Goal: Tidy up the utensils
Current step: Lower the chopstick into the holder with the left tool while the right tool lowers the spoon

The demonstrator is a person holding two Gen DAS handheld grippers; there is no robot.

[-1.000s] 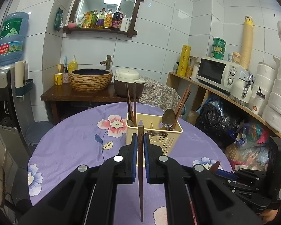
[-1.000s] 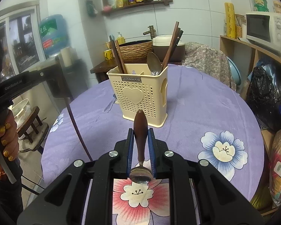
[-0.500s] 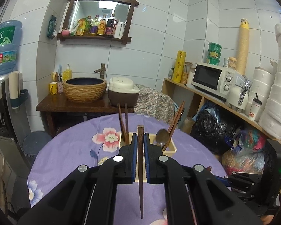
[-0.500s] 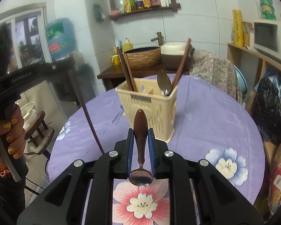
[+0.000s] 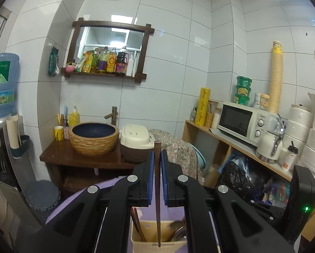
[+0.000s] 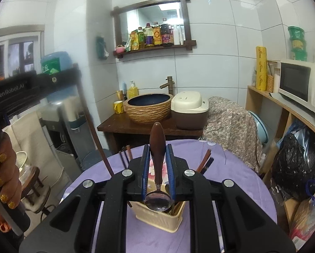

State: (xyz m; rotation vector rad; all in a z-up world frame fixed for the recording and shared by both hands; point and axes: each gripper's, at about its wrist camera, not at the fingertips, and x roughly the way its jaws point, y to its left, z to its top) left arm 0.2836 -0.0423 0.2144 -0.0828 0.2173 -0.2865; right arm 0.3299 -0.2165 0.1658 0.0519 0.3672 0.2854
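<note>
A: Closest in, the left gripper [image 5: 156, 158] is clamped on a dark wooden chopstick [image 5: 157, 191], upright between the blue pads, its lower tip hanging over the cream utensil holder [image 5: 155, 246] right beneath.

B: And the right gripper [image 6: 158, 154] is clenched on a spoon [image 6: 157, 168], brown handle up, steel bowl down, just above that same utensil holder [image 6: 157, 219].

A: The right wrist view gives more: the holder standing on the purple tablecloth [image 6: 237, 189], with chopsticks sticking out either side of it.

B: It also catches the person's hand [image 6: 3, 168], gold nails, on the other gripper's handle at the left edge. The left wrist view hides that.

A: The left wrist view looks down into the holder, though; something metallic sits at its right side, probably a spoon, hard to tell.

B: Farther back in both, a woven basin [image 5: 93, 138] and rice cooker [image 5: 136, 145] on a dark wooden stand.
</note>
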